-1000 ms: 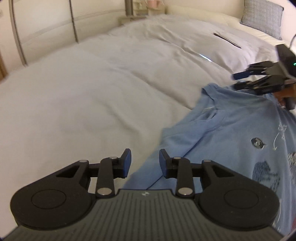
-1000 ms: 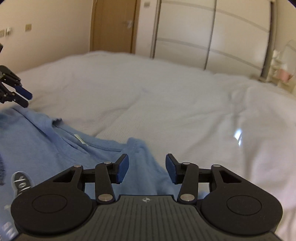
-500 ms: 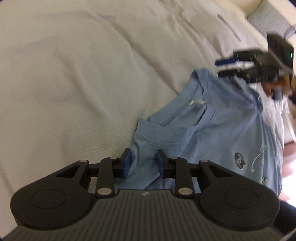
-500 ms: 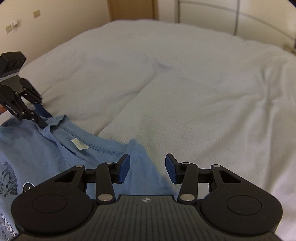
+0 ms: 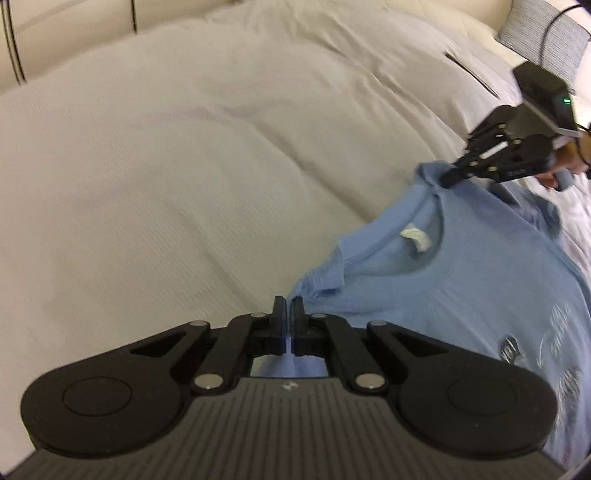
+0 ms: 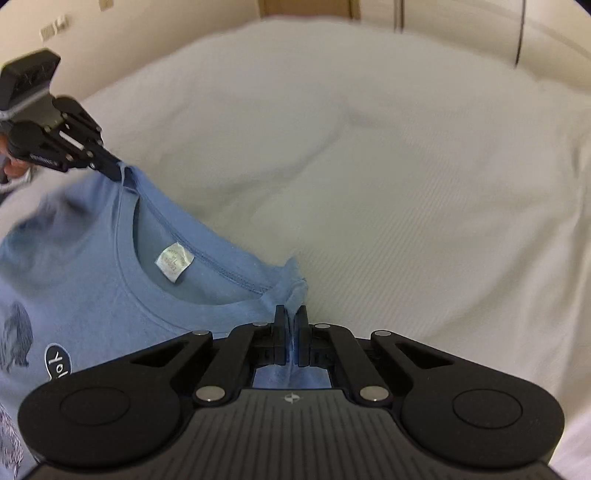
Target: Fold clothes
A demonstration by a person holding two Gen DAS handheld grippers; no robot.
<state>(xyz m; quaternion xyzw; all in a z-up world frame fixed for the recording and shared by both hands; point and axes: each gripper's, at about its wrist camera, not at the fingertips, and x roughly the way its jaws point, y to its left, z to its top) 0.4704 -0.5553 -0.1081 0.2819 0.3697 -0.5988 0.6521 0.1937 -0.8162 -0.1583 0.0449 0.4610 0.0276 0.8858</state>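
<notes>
Left wrist view: both grippers clamped on a blue T-shirt over the bed.
White bed (image 5: 184, 166) cover fills most of both views, wardrobe doors (image 6: 480, 22) behind it. Blue T-shirt (image 5: 461, 288) lies at the near edge of the bed, front print up, neckline stretched between the two grippers. White neck label (image 6: 173, 263) inside the collar. Left gripper (image 5: 287, 314) pinched tight on the shoulder fabric next to the collar; right gripper (image 6: 291, 321) same on the opposite shoulder. In the right wrist view the left gripper sits at far left, fabric pulled up to its tips. Part of a hand (image 5: 565, 162) shows behind the right gripper.
</notes>
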